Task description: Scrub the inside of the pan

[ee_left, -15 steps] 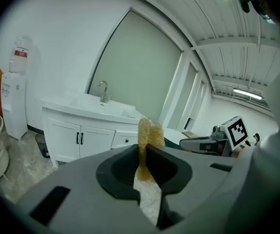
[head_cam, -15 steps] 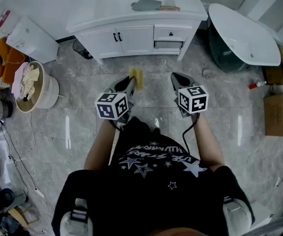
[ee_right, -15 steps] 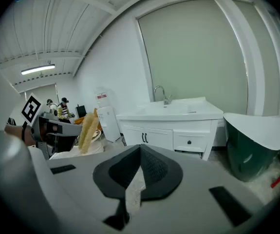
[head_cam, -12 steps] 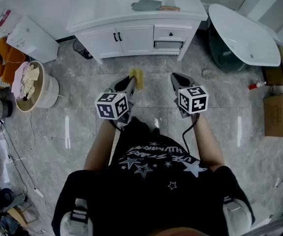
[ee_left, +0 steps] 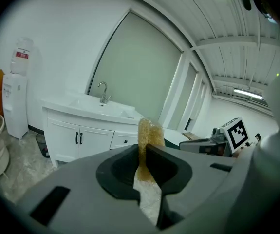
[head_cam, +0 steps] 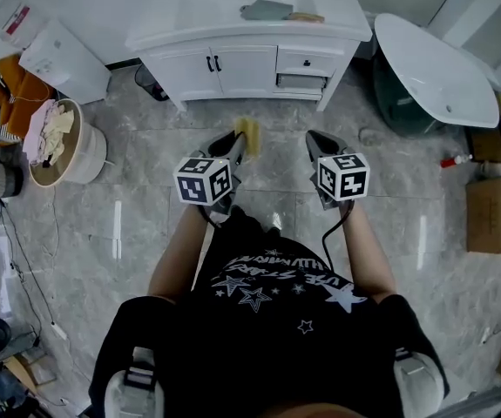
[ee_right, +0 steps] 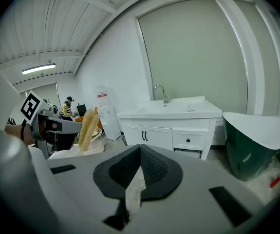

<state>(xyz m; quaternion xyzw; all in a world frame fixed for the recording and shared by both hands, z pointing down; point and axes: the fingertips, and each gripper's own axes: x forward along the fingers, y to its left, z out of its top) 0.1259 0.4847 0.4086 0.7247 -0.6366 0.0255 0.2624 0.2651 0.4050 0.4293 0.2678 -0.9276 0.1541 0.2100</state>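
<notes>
Head view: person stands on a grey tile floor (head_cam: 137,233) facing a white vanity (head_cam: 233,64), with both grippers held out low in front. The left gripper (head_cam: 237,139) is clamped on a yellow scrub sponge (head_cam: 248,133). The right gripper (head_cam: 313,139) is level with it and well apart. No pan shows in any view, so I can't say where it is.

Left gripper view: the jaws pinch the scrub sponge (ee_left: 148,130) edge-on. Its top end pokes out past the tips and the rest runs down between the pads. The texture looks fibrous, like a loofah. My read is that it's light and soft, squashes under the pads and is unlikely to slip. Hold it mid-body and leave a free end to scrub with.

Right gripper view: the jaws are pressed together with nothing between them. It's free to steady the pan, probably by the handle or rim. Expect the pan to be rigid, heavier and slick if wet.
</notes>
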